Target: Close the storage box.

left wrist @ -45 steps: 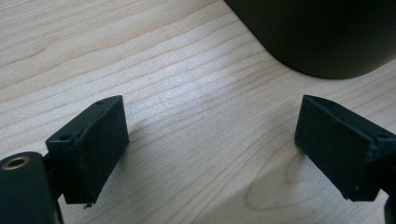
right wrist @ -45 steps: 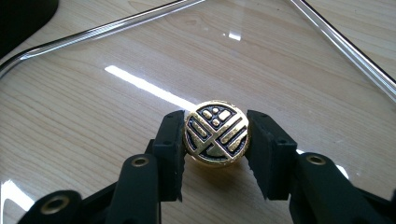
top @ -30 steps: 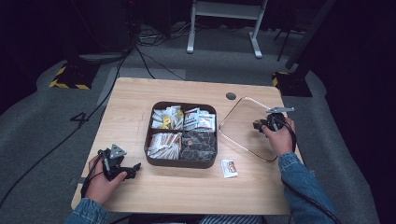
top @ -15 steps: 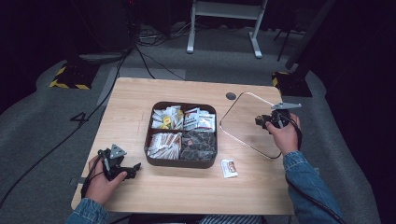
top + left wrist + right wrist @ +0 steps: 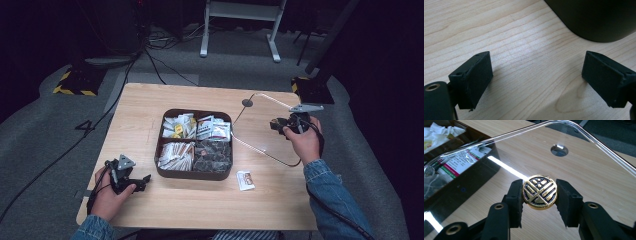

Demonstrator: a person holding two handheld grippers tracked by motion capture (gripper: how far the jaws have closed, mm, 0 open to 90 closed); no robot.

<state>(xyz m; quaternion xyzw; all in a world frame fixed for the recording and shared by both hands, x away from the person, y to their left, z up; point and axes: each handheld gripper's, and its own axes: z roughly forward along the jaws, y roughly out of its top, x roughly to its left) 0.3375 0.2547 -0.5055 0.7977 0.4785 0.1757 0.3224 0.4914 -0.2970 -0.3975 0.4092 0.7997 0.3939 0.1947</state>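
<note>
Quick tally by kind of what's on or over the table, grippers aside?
Compartment box: 1
Clear lid with gold knob, held tilted by the right gripper: 1
Loose packet on the table: 1
Total: 3

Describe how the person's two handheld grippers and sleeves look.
Both are black two-jaw tools. The left gripper has blocky matte black rubber pads with small screw holes, and a grey three-cornered plate on top. The right gripper has ribbed black pads and brass-ringed pivots, and also carries a grey plate. A black cable trails from it. Both sleeves are blue denim.
</note>
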